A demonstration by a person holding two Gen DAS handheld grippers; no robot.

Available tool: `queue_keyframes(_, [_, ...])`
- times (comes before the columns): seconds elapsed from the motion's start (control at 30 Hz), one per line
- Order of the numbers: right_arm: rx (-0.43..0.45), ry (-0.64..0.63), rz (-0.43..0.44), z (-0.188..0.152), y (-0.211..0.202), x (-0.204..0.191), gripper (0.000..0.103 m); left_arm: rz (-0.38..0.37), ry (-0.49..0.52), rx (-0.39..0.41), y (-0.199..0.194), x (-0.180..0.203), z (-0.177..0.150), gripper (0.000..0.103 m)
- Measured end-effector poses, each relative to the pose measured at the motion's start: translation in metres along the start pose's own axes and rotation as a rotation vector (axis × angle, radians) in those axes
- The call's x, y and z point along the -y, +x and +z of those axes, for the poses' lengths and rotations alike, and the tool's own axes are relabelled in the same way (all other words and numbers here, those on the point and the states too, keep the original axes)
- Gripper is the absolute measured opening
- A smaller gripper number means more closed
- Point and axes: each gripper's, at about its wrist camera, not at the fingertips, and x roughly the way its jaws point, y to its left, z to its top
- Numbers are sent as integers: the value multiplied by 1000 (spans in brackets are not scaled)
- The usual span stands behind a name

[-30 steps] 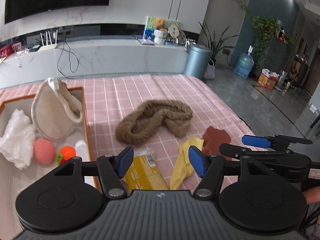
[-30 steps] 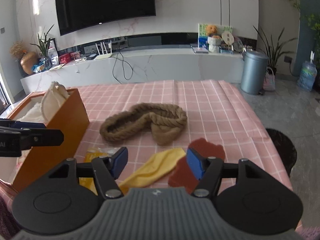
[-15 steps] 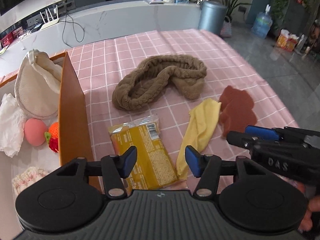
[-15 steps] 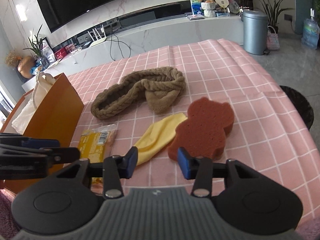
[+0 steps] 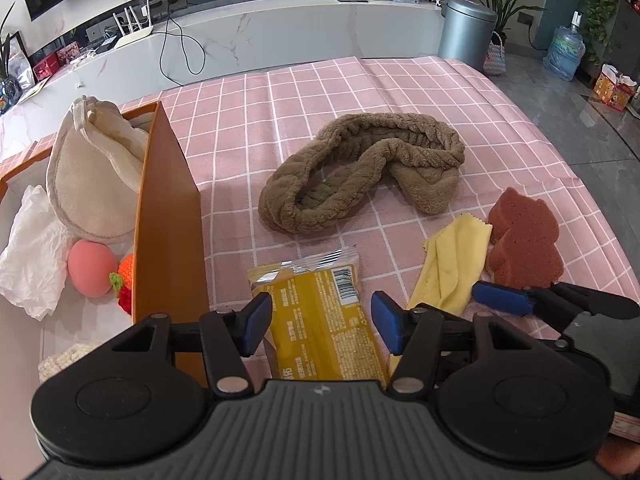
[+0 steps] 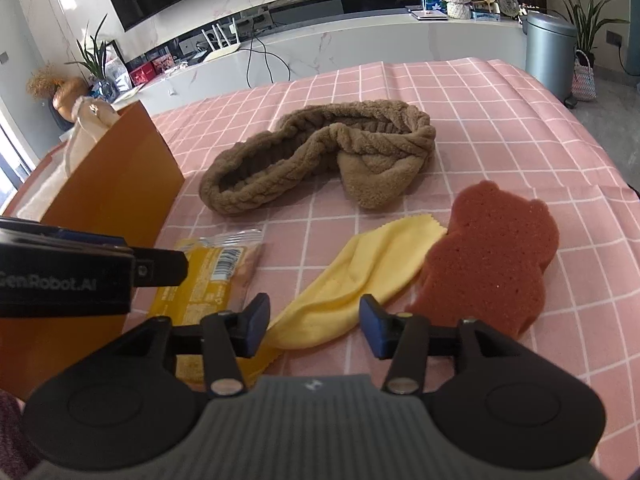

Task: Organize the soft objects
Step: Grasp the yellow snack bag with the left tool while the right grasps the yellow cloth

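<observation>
Left gripper (image 5: 318, 322): your jaws stand apart above the yellow packet (image 5: 324, 320), gripping nothing.
Right gripper (image 6: 312, 326): your jaws stand apart over the yellow cloth (image 6: 360, 272), empty.
Sponge (image 6: 488, 256): touching the cloth's right side.
Brown headband (image 5: 360, 170): mid-tablecloth (image 5: 400, 84).
Orange box (image 5: 168, 216): left of the packet.

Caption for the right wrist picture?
Open hand-held gripper above yellow cloth, beside brown sponge.

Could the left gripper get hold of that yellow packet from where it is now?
Probably yes. The left gripper is open, its jaws on either side of the yellow packet, which lies flat on the pink tablecloth with nothing over it.
</observation>
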Motion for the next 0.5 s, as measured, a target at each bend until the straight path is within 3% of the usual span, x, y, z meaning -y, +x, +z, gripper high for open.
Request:
queue_keyframes(0.2, [-5, -104, -74, -5, 11, -9, 54, -4, -5, -3, 2, -3, -3, 67])
queue_keyframes(0.27, [4, -151, -117, -7, 12, -13, 36, -8, -3, -3, 2, -3, -3, 67])
queue_keyframes(0.3, [7, -150, -117, -8, 12, -12, 33, -10, -4, -4, 2, -3, -4, 68])
queue_keyframes(0.37, [12, -150, -127, -7, 12, -9, 11, -15, -4, -3, 2, -3, -4, 68])
queue_keyframes(0.5, [0, -124, -103, -5, 10, -5, 1, -22, -3, -1, 3, 0, -6, 74])
